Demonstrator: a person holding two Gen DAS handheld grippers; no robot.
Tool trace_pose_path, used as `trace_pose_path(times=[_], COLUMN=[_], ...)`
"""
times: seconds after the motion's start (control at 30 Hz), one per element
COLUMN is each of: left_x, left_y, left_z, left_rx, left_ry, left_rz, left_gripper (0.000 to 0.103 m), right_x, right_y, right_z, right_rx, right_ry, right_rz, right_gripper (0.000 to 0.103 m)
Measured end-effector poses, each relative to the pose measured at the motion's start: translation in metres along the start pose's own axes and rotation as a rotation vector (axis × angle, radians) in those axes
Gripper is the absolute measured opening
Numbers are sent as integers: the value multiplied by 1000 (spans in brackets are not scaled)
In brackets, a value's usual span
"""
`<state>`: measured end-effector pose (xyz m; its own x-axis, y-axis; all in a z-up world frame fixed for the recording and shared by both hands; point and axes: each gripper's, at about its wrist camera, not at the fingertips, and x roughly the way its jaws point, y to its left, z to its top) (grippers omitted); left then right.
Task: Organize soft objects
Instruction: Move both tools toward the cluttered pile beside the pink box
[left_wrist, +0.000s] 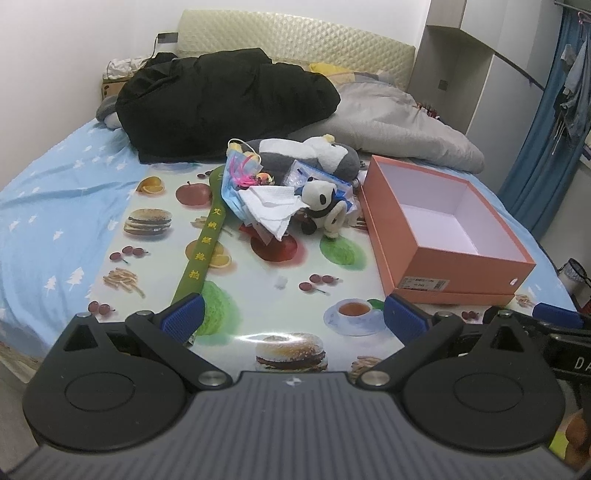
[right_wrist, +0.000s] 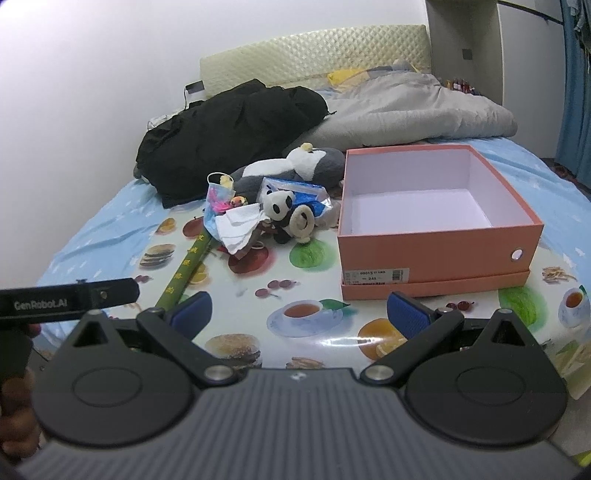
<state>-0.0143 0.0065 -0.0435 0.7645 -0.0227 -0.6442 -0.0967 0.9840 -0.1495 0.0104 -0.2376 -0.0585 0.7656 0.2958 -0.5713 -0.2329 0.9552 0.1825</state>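
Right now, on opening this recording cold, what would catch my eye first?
The open, empty salmon-pink shoebox on the right of the food-print mat. Left of it sits a heap of soft things: a small panda plush in front, a grey-and-white penguin plush behind, a white tissue and a face mask. Both hand-held grippers, left and right, are open and empty.

A printed mat (left_wrist: 229, 295) covers the near part of the bed (left_wrist: 44, 229). On the mat at 12 o'clock lies a heap: panda plush (left_wrist: 321, 199) in front, tissue (left_wrist: 271, 206) touching its left side, face mask (left_wrist: 236, 177) further left, larger plush (left_wrist: 310, 151) behind. A long strap (left_wrist: 205, 243) runs from the heap toward 7 o'clock. The open box (left_wrist: 439, 229) sits at 2 o'clock, just beside the heap. Jacket (left_wrist: 221, 99) and quilt (left_wrist: 399, 122) lie behind, before the headboard (left_wrist: 295, 40).
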Motion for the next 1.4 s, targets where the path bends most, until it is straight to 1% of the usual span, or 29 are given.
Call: trace_pose_path(times=[0.17,0.27,0.47,0.73,0.87,1.1,1.2,1.3,1.4], left_x=[3,6,11,24,36,68,84,103,122], left_y=[0,-1,2,13,22,38,47,56,64], left_z=[0,0,-2,-2,0,10,17,25,34], left_rx=[4,17,6,-13,-51,-71,-94,-120,-129], left_ry=[-13,-11,-2,12,22,31,28,39,35], left_rz=[7,12,0,6,2,0,-17,-57,-62], left_gripper=[103,103,103,103,103,103,103,103,103], right_x=[3,5,11,24,34,66,86,107,130], right_y=[0,-1,0,2,2,9,16,22,27], right_z=[-1,-1,-5,-8,-9,-5,-3,1,5], right_rx=[4,0,2,15,13,-6,-29,-50,-66], right_ry=[5,6,25,50,54,81,90,103,107], right_rz=[-4,-10,-5,20,23,50,56,76,78], right_gripper=[103,103,103,103,103,97,94,94,94])
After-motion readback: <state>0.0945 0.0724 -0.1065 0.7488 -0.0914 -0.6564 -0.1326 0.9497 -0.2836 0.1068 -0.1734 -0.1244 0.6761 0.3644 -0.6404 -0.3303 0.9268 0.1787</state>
